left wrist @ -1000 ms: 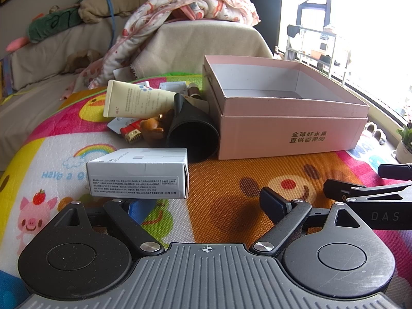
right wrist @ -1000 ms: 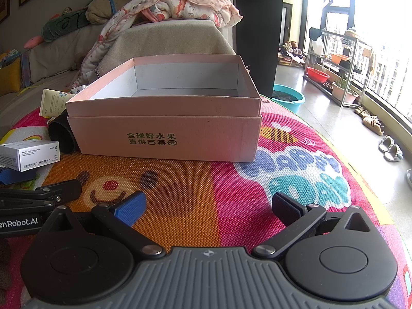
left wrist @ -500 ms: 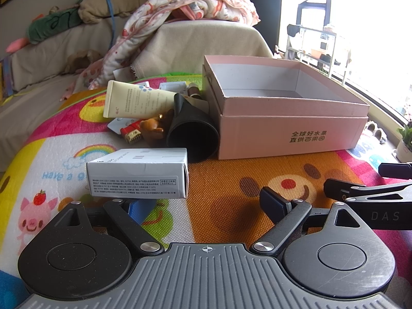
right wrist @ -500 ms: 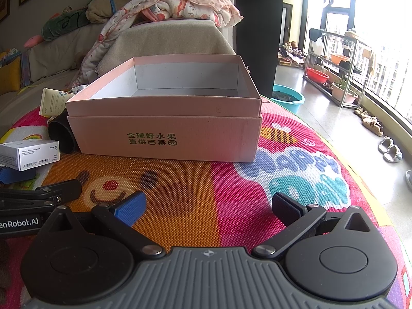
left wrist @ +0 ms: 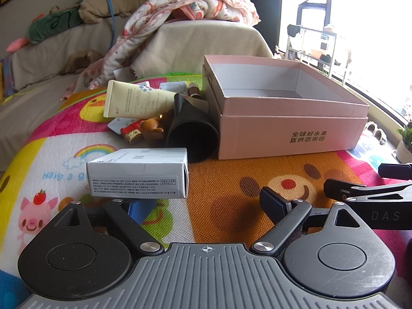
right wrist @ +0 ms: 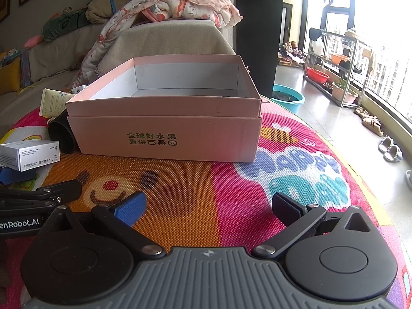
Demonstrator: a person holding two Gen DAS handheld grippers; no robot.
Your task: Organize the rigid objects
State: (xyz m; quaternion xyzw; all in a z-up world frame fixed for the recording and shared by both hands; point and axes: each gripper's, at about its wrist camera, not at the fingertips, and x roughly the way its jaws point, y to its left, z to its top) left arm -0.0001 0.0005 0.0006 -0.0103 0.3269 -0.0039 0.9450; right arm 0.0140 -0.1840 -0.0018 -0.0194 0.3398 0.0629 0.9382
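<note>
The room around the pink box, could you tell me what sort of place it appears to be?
Most likely a home living room. A covered sofa with a blanket and soft toys stands behind the children's play mat, and a balcony-like window side holds a drying rack, basins and slippers.

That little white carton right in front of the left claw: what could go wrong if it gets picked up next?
The white carton sits off-centre, near one finger of the open left claw, so closing might push it rather than grip it. The black cup lies on its side just behind and could roll. The pink box has tall walls that the carton could clip.
</note>
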